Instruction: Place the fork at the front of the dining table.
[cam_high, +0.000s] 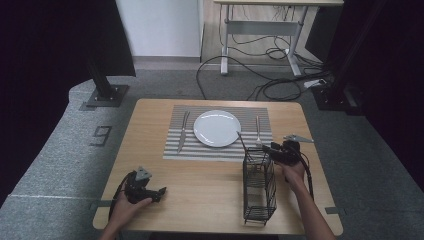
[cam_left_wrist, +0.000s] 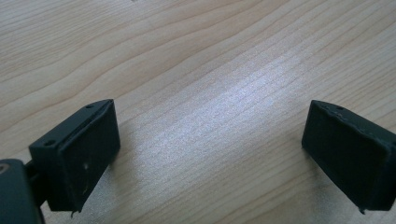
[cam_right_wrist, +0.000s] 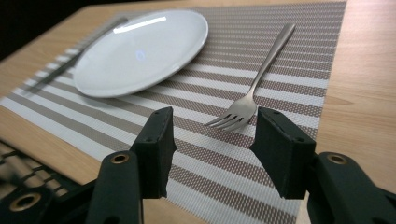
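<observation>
Overhead, the wooden surface (cam_high: 210, 185) carries a striped mat (cam_high: 218, 132) toward its far edge, with a white plate (cam_high: 217, 128) at the mat's middle, a knife (cam_high: 183, 131) lying on the mat to the plate's left and a fork (cam_high: 258, 131) on it to the plate's right. A black wire rack (cam_high: 259, 187) stands upright toward the near right corner, with a thin utensil handle (cam_high: 241, 140) rising from its far end; what that utensil is cannot be told. The right gripper (cam_high: 274, 149) hovers beside the rack's top, near the mat's near right corner. Its own view brings the fork (cam_right_wrist: 254, 86) close, tines toward the camera and lying flat on the mat (cam_right_wrist: 280, 70) just beyond the half-open jaws, which hold nothing; the plate (cam_right_wrist: 140, 51) and knife (cam_right_wrist: 70, 58) sit farther off. The left gripper (cam_high: 159, 192) rests low near the near left corner, and its view shows bare wood (cam_left_wrist: 196, 93) between jaws spread wide and empty.
</observation>
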